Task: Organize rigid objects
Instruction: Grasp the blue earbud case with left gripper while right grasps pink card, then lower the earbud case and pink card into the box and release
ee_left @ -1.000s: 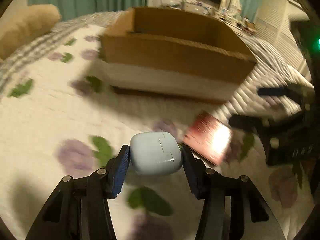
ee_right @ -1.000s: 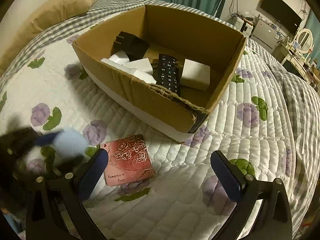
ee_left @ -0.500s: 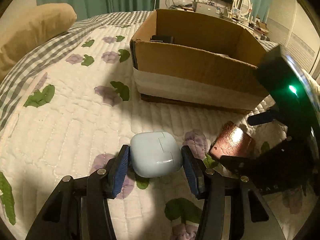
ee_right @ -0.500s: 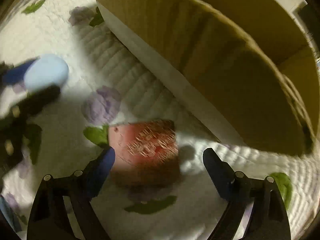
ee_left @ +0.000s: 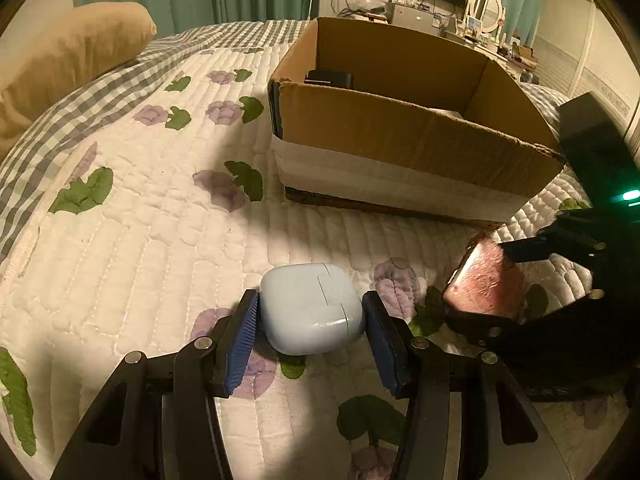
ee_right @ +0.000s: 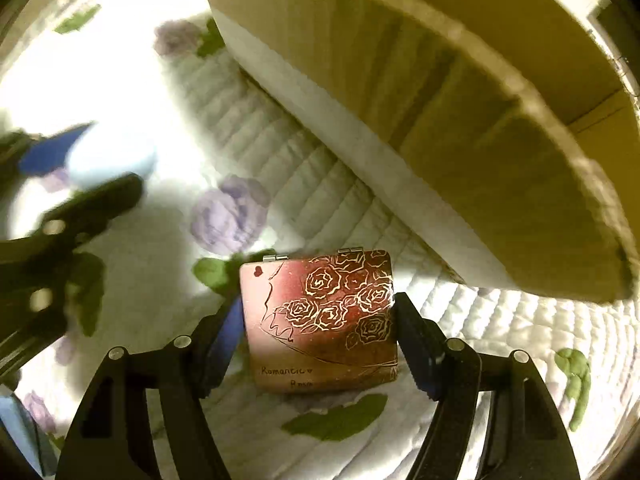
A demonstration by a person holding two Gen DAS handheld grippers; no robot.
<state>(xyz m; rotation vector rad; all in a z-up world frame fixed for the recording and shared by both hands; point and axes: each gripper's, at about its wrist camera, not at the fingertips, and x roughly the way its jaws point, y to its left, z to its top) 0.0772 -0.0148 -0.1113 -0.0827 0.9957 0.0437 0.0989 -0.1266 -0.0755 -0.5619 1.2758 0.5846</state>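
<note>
Left wrist view: left gripper (ee_left: 311, 320) clamped on pale blue earbud case (ee_left: 311, 307) over floral quilt (ee_left: 120, 240); cardboard box (ee_left: 404, 148) at 1 o'clock, right gripper (ee_left: 486, 280) at 3 o'clock on the red tin. Right wrist view: right gripper (ee_right: 318, 330) pads against both sides of rose-patterned red tin (ee_right: 320, 320), grasping it just off the quilt; box wall at 1 o'clock, left gripper with earbud case (ee_right: 110, 156) at 10 o'clock, blurred

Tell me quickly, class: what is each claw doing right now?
Left claw: closed on the pale blue earbud case.
Right claw: closed on the rose-patterned tin.
</note>
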